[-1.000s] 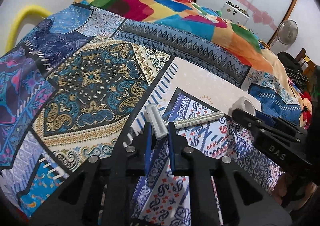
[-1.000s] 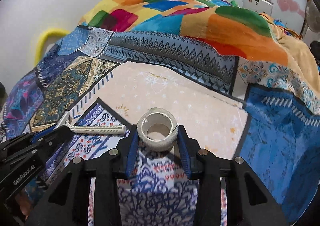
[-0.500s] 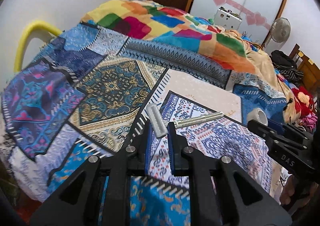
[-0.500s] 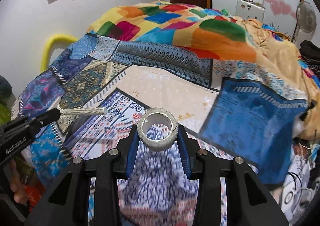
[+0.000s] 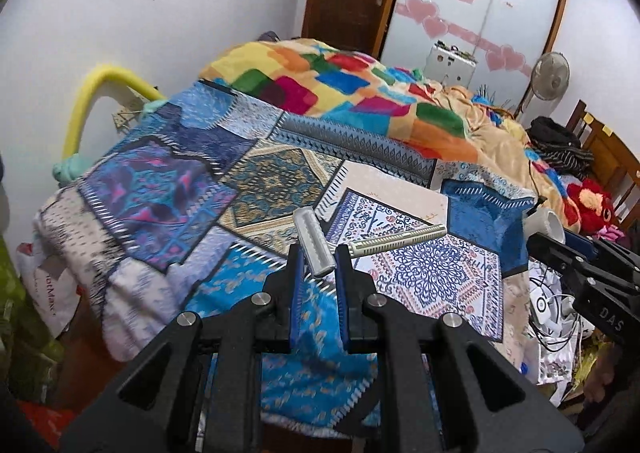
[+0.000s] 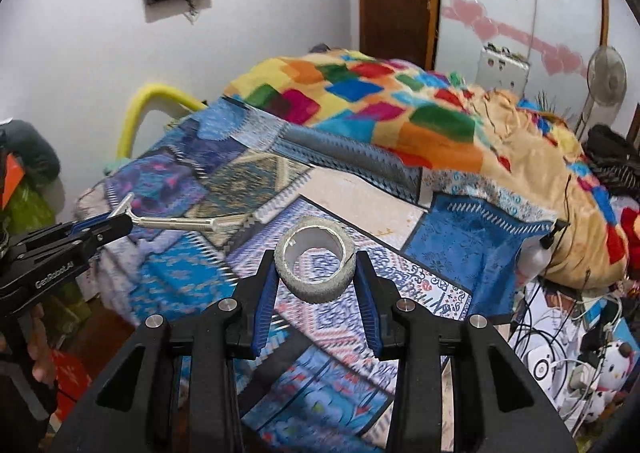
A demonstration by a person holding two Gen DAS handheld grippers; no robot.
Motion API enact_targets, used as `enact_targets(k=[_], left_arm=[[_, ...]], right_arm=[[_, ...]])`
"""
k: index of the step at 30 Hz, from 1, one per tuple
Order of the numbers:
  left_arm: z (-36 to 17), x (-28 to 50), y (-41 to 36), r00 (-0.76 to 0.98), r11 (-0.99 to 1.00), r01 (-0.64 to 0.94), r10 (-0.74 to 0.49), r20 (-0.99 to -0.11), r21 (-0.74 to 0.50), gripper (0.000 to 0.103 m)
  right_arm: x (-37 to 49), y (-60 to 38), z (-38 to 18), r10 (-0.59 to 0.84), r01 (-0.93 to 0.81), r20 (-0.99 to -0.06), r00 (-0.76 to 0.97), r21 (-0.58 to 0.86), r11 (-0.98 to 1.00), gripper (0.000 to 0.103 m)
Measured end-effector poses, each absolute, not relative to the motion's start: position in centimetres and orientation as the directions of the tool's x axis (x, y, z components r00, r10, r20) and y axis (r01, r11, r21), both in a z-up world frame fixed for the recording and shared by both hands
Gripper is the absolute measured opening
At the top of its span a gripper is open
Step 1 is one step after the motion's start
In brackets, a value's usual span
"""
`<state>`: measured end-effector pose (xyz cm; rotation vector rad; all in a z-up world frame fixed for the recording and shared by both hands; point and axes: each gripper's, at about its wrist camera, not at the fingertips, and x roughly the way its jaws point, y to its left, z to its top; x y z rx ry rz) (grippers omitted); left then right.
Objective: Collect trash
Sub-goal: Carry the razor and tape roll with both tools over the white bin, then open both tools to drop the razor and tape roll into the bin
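Razor (image 5: 316, 243) pinched in left gripper (image 5: 317, 281), tape roll (image 6: 315, 264) clamped in right gripper (image 6: 316, 293) — both now lifted clear of patchwork bedspread (image 5: 160, 193), farther below than before. Pickup done — bin next, none visible.

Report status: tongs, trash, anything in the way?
Left tongs shut on razor. Right tongs shut on tape roll. Both clear of bed; nothing blocking.

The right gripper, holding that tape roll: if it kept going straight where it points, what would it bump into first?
Probably the patterned bedspread. The right gripper points slantwise down at the bed past the tape roll, with nothing else visible between; depth is hard to judge.
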<state>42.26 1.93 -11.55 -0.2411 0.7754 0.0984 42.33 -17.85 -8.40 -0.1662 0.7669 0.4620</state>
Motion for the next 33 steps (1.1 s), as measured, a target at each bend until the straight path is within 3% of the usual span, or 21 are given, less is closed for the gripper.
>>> enact_targets(k=[8, 17, 33], left_arm=[[-8.0, 34.3, 4.6, 0.743, 0.966, -0.223, 0.083, -0.664, -0.128, 0.014], [-8.1, 25.7, 9.6, 0.73, 0.939, -0.317, 0.152, -0.666, -0.134, 0.014], [-13.4, 13.8, 19.7, 0.611, 0.864, -0.494, 0.265, -0.746, -0.098, 0.014]], right_arm=[[35.5, -14.3, -5.3, 0.408, -0.549, -0.659, 0.632, -0.009, 0.836, 0.034], [28.6, -9.4, -4.3, 0.485, -0.652, -0.639, 0.597, -0.035, 0.757, 0.034], [21.3, 0.6, -11.0, 0.508, -0.77, -0.75, 0.423, -0.002, 0.638, 0.035]])
